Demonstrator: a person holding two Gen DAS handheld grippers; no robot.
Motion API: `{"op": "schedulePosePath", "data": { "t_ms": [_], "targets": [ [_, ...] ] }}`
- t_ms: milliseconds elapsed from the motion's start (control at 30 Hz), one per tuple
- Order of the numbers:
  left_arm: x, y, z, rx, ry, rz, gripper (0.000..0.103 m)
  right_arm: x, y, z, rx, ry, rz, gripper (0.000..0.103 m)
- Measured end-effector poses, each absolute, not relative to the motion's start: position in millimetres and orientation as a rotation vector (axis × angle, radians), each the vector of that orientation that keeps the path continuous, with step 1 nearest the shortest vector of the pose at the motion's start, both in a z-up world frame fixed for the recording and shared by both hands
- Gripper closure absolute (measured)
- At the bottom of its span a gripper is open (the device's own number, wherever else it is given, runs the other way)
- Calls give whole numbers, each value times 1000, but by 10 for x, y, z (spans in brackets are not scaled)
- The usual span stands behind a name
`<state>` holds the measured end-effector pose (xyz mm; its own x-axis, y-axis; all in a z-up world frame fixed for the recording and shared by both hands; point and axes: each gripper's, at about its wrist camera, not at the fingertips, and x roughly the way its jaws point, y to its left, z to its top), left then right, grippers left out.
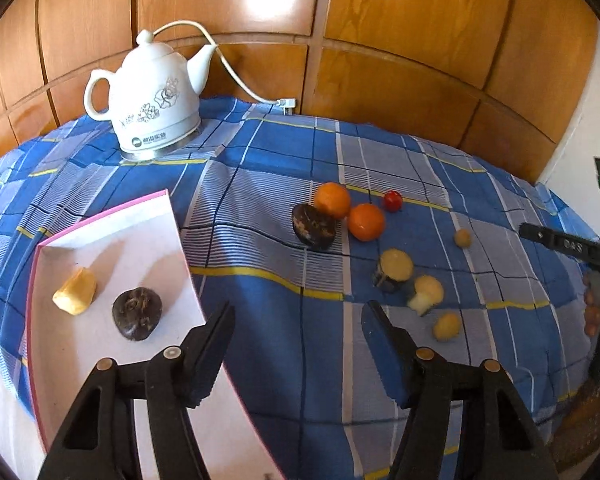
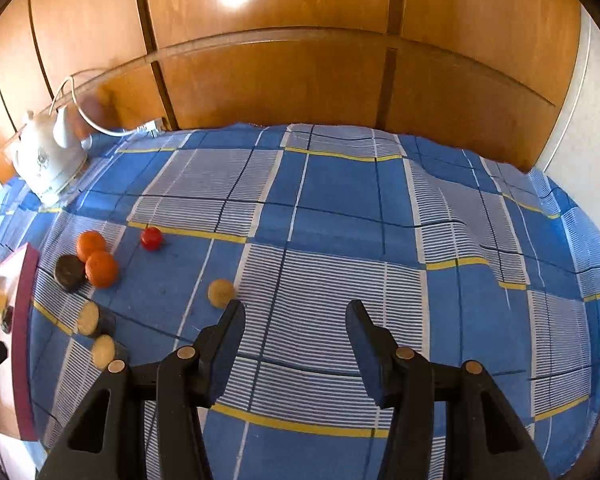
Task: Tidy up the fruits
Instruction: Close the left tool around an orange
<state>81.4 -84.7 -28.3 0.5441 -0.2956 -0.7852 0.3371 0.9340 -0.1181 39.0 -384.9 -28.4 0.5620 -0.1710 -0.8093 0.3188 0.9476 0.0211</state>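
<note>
Black gripper pairs hover with jaws apart, holding nothing.
Left gripper [image 1: 298, 320] hangs beside the pink-edged tray [image 1: 172, 216] with two pieces inside; loose fruits [image 1: 366, 222] lie farther ahead to its right, and ahead-left of the right gripper [image 2: 296, 318], on the checked cloth [image 2: 340, 208].

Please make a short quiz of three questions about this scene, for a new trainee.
1. True or false: the white box already holds two pieces.
2. How many oranges lie on the blue cloth? A) one B) two C) four
3. Fill in: the left gripper and the right gripper are both ____, holding nothing.

Key: 1. True: a dark round piece and a yellow piece. 2. B: they lie beside the red tomato. 3. open.
</note>
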Motion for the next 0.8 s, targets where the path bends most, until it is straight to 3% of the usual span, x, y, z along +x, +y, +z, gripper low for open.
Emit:
{"op": "schedulePosePath", "data": {
  "t_ms": [433, 600, 800],
  "targets": [
    [1334, -1444, -201, 209, 884, -505, 39, 417, -3886, -304, 286, 949, -245, 50],
    [1508, -1825, -284, 304, 894, -612, 60, 436, -3842, -310, 283, 961, -222, 50],
    [1821, -2071, -591, 379, 997, -633, 63, 443, -3806, -312, 290, 967, -193, 50]
  ]
}}
